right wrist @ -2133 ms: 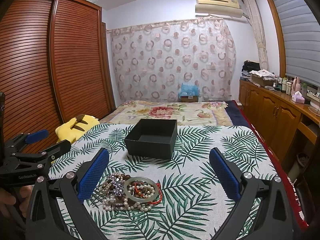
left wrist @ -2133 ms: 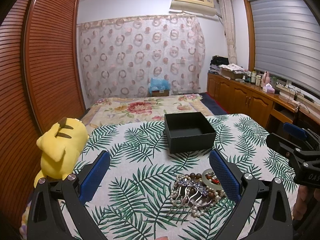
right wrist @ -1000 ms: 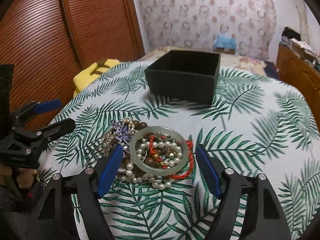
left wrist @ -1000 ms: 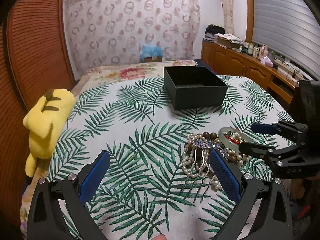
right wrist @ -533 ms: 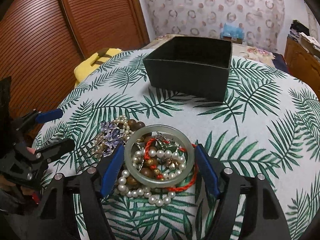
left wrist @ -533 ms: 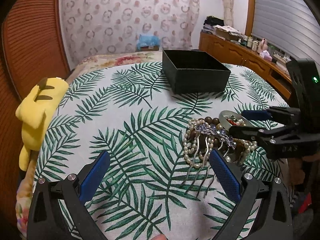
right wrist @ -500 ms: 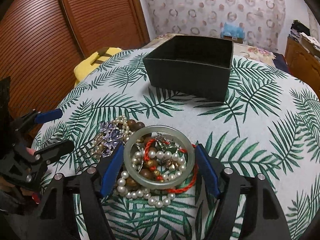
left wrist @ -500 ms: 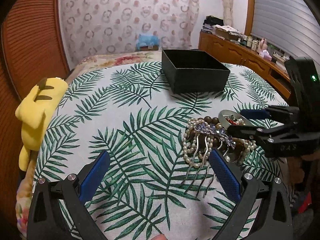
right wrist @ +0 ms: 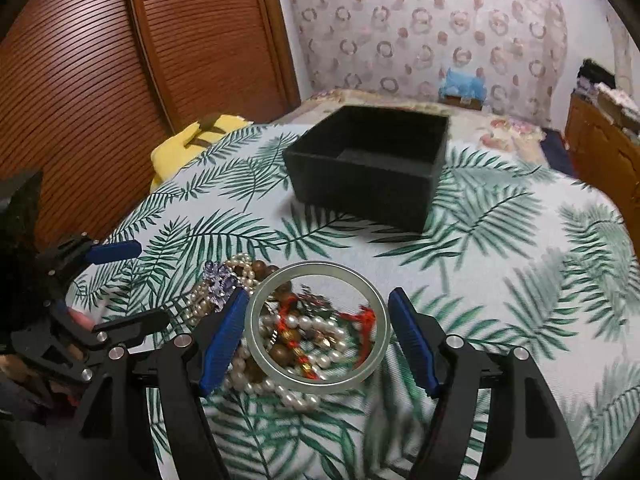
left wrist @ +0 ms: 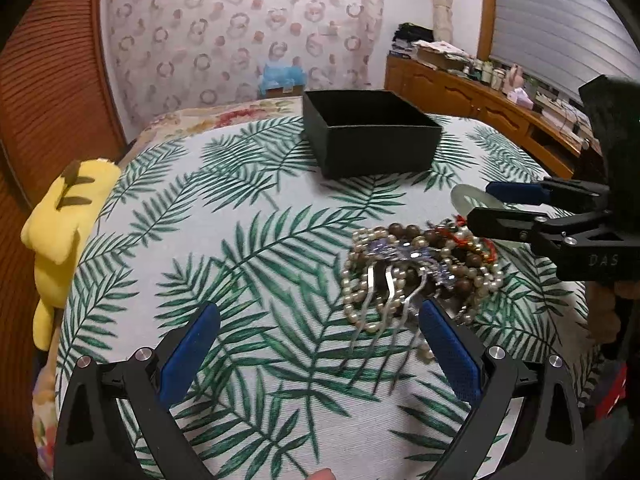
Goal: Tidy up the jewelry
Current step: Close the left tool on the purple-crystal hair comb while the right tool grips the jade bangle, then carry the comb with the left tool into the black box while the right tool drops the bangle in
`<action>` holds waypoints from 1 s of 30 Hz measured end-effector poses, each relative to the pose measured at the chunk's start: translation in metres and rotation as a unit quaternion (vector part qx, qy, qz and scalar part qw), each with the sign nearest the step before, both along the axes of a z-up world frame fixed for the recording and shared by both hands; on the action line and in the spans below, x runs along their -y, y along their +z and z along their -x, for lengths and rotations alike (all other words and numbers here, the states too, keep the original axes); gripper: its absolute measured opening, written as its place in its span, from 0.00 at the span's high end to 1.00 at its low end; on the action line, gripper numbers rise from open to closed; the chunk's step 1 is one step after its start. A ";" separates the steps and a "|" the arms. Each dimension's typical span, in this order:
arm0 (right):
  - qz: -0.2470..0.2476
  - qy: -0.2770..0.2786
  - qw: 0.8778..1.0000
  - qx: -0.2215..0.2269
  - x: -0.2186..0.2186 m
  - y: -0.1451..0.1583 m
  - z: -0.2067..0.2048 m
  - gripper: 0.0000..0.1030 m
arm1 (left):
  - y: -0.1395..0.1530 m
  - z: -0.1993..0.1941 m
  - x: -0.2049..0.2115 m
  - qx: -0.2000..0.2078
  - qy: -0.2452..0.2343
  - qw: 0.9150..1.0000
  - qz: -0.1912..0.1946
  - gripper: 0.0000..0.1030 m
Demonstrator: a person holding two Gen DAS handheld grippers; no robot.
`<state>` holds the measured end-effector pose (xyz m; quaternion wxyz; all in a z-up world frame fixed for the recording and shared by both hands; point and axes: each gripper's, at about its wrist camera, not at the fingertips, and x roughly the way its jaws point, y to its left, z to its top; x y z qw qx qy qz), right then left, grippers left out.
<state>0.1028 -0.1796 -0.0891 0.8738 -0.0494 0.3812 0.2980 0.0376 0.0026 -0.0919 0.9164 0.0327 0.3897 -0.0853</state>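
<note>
The right gripper [right wrist: 316,332] has its two blue pads on either side of the bangle [right wrist: 317,328]. The left pad touches the ring's rim. The right pad looks just beside the rim, and I cannot tell if it touches. So I cannot tell if the bangle is pinched. The bangle is pale green and lies on top of the jewelry pile [right wrist: 276,340]. In the pile are pearls [right wrist: 296,398], brown beads [right wrist: 266,270], a red cord [right wrist: 366,320] and a purple comb [right wrist: 218,280].

At 12 o'clock from this gripper, well apart, sits the black box [right wrist: 368,164]. It is open on top. At 10 o'clock lies a yellow plush [right wrist: 180,148], at the cloth's edge.

The left gripper [left wrist: 316,344] is wide open and holds nothing. It hovers over the leaf-print cloth [left wrist: 224,248]. Its right pad [left wrist: 450,352] is just beside the metal teeth of the comb [left wrist: 396,276]. The pile [left wrist: 420,268] is at 1 o'clock from it. The box [left wrist: 372,136] is at 12 o'clock, farther off. The plush [left wrist: 60,216] is at 10 o'clock.
</note>
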 end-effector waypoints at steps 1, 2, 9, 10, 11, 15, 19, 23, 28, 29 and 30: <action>0.003 -0.002 1.000 0.003 0.004 0.001 0.002 0.28 | 0.001 0.000 0.003 0.002 -0.007 1.000 0.000 0.07; 0.009 -0.006 1.000 0.004 0.008 0.001 0.004 0.28 | 0.001 0.000 0.006 0.003 -0.014 1.000 0.000 0.07; 0.022 -0.029 0.999 -0.004 0.033 -0.009 0.013 0.28 | 0.007 -0.008 0.028 0.005 -0.068 0.998 0.009 0.13; 0.021 -0.031 0.999 -0.005 0.034 -0.010 0.013 0.28 | 0.007 -0.010 0.031 0.003 -0.073 0.997 0.007 0.17; 0.020 -0.033 0.999 -0.006 0.037 -0.011 0.013 0.28 | 0.006 -0.011 0.033 0.001 -0.077 0.997 0.003 0.19; 0.016 -0.040 0.999 -0.010 0.042 -0.014 0.013 0.28 | 0.000 -0.019 0.040 -0.017 -0.095 0.995 0.005 0.26; 0.014 -0.039 0.999 -0.011 0.041 -0.017 0.013 0.28 | -0.005 -0.022 0.047 -0.026 -0.106 0.994 0.000 0.28; 0.017 -0.040 0.999 -0.011 0.040 -0.019 0.013 0.28 | -0.005 -0.026 0.048 -0.027 -0.108 0.994 0.000 0.28; 0.014 -0.042 0.999 -0.014 0.041 -0.021 0.012 0.28 | -0.007 -0.032 0.047 -0.033 -0.112 0.993 0.004 0.41; 0.014 -0.043 0.999 -0.014 0.042 -0.021 0.012 0.28 | -0.007 -0.033 0.047 -0.034 -0.115 0.993 0.008 0.42; 0.014 -0.043 0.999 -0.015 0.042 -0.021 0.012 0.28 | -0.007 -0.033 0.046 -0.034 -0.116 0.993 0.007 0.42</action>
